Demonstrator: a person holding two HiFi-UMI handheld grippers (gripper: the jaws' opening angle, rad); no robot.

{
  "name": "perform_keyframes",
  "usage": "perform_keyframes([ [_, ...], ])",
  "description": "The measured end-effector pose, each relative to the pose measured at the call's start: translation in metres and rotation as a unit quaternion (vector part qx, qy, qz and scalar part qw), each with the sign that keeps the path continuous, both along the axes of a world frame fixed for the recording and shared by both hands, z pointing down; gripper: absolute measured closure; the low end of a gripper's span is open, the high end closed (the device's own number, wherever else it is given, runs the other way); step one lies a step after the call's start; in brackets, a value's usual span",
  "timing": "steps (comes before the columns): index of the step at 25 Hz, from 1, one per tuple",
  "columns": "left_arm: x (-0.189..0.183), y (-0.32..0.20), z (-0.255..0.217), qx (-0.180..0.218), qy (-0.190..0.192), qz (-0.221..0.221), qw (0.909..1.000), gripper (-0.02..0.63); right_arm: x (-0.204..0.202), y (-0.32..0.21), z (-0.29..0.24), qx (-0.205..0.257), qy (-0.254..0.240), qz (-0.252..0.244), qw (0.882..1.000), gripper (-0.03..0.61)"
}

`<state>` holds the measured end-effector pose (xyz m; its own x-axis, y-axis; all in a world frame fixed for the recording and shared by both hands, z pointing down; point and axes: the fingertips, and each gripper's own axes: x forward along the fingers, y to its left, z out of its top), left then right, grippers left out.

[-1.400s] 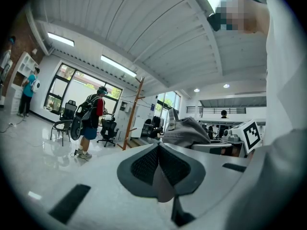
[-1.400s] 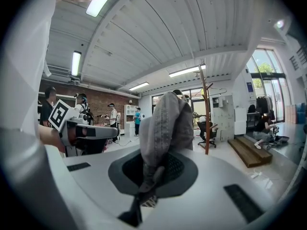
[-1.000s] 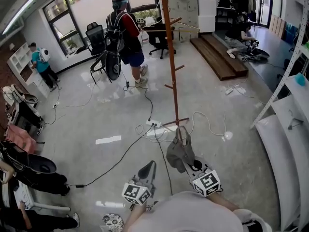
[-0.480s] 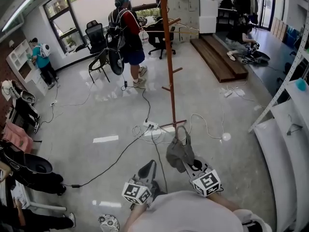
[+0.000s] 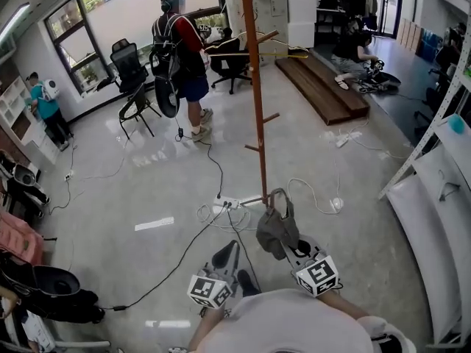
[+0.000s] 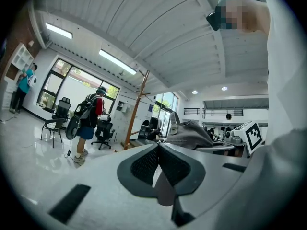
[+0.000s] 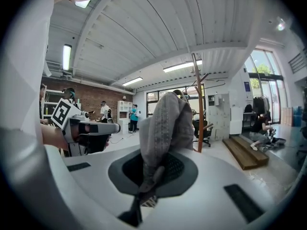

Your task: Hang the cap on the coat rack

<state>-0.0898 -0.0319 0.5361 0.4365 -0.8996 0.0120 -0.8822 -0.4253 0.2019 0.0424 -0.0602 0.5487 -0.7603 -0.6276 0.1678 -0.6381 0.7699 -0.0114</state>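
I'm pinching the grey cap (image 5: 277,225) by its edge in my right gripper (image 5: 288,243), lower centre of the frame, keeping its crown free for a coat rack (image 5: 257,109) peg, while my left gripper (image 5: 231,250) is idling alongside, jaws together and empty.

Coat rack (image 5: 255,87) top cut off by upper edge, cap (image 7: 165,123) pinched edge hidden within right gripper (image 7: 152,174)

Cap: soft grey fabric cap (image 5: 277,225), crumpled and folded, strap loop at the top.
Cap hold: pinched by its lower edge in the closed fingers of the right gripper (image 5: 288,247), bulk standing up from them.
Coat rack: tall reddish-brown wooden pole (image 5: 256,101) with short angled pegs, upright on the pale floor.
Cap versus rack: cap sits this side of the pole, apart from it, not yet hung.
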Motion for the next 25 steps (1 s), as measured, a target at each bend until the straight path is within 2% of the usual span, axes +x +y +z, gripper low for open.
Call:
perform_keyframes([
  [5,-0.047,-0.064,-0.015,0.01,-0.01,0.034,0.9993,0.604,-0.038,-0.051,-0.011,0.007,0.003,0.036,0.999,0.557],
  [11,-0.106,-0.118,-0.025,0.019,-0.02,0.05,0.9984,0.604,-0.074,-0.095,-0.02,0.017,-0.001,0.072,0.997,0.557],
  [20,-0.118,-0.148,-0.02,0.014,-0.014,0.066,0.9976,0.604,-0.094,-0.128,-0.018,0.019,-0.002,0.081,0.997,0.557],
  [25,-0.116,-0.153,-0.022,0.008,-0.01,0.057,0.9983,0.604,-0.092,-0.137,-0.015,0.012,-0.002,0.075,0.997,0.557],
])
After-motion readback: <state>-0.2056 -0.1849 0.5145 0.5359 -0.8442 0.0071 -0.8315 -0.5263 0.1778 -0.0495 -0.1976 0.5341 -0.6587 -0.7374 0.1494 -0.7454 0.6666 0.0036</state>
